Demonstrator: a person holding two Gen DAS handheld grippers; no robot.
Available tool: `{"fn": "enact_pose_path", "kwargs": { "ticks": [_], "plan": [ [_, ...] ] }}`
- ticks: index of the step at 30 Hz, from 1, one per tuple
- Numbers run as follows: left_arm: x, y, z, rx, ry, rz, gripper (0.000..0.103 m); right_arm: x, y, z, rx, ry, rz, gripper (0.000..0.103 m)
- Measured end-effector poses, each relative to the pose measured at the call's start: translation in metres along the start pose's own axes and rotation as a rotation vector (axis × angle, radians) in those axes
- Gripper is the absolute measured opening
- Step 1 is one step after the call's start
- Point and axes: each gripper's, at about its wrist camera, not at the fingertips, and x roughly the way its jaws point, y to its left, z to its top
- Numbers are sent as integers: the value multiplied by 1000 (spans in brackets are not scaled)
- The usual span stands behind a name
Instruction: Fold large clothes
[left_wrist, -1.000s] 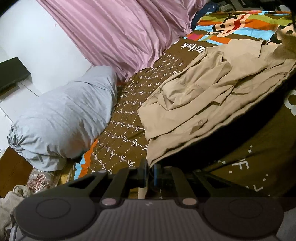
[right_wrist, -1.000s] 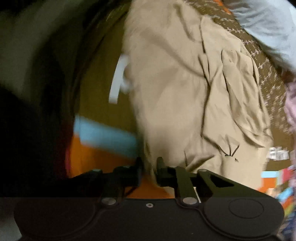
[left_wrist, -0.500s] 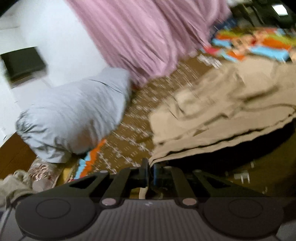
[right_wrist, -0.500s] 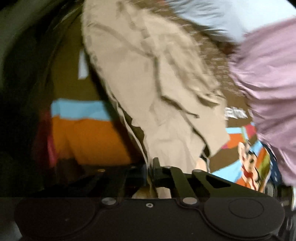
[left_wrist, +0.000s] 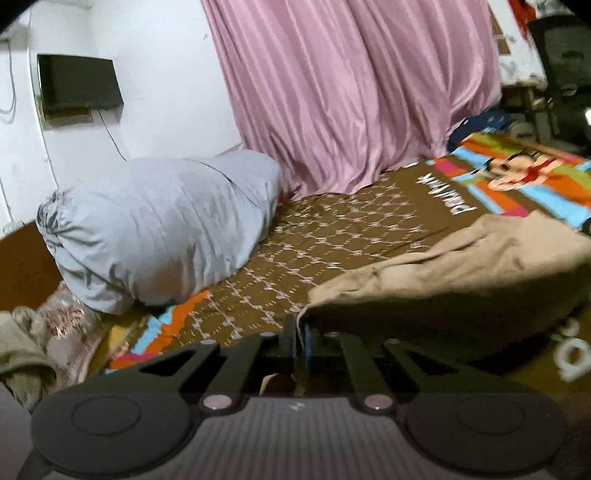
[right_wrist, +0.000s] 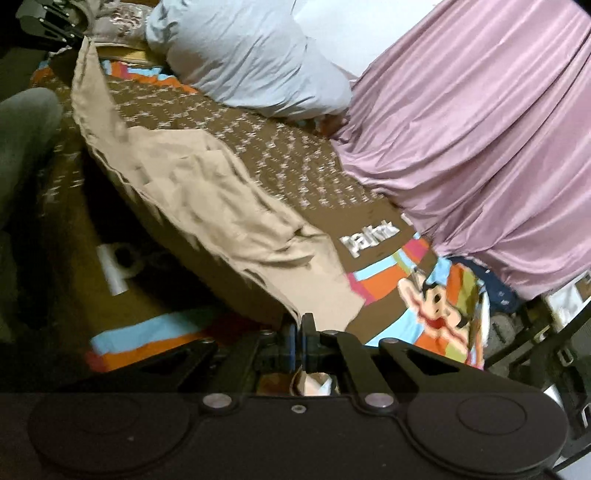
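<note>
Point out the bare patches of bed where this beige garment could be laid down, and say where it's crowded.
Freest: the brown patterned bedspread between the grey bundle, the pink curtain and the beige garment. The cartoon-print end near the curtain's hem also lies bare. Crowded: the head end, where the bundle sits beside a floral cloth.

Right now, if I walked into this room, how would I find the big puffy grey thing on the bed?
Start at the shiny pink curtain hanging down to the brown patterned bedspread. Just beside the curtain's bottom edge, against the white wall, sits the big puffy pale grey cloth bundle. It is the only plump, rounded thing there; the tan garment nearby is thin and crumpled.
</note>
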Motion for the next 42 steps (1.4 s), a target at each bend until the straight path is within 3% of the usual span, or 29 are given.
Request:
{"fn": "enact_pose_path", "kwargs": {
  "ticks": [3,11,16,20,21,23,24,25,28,33,38,42],
  "plan": [
    [51,-4,15,27,43,26,6,48,-21,17,20,10,-36,3],
    [183,-22,31,53,186,-34,7,192,-47,31,94,124,-10,7],
    [250,-46,8,106,288,-67,9,254,-36,23,112,204,0,13],
    [273,-46,-12,26,367,-132,13,283,-35,11,192,257,32,25],
    [272,-42,-13,-4,372,-152,17,284,-38,8,229,250,38,28],
    [266,-28,-13,-68,368,-200,55,280,-49,3,328,232,47,35],
    [261,-19,-12,-107,355,-221,82,276,-56,1,390,215,52,47],
    [254,-9,-11,-151,333,-241,93,268,-67,-4,475,185,60,61],
    [232,20,-10,-267,302,-230,99,239,-94,-18,686,105,56,82],
    [192,59,-35,-479,320,-219,100,185,-104,-54,976,45,89,87],
    [165,68,-80,-620,399,-254,93,152,-77,-86,1096,69,144,78],
    [168,66,-101,-668,423,-261,59,147,-58,-101,1149,73,137,56]
  ]
}}
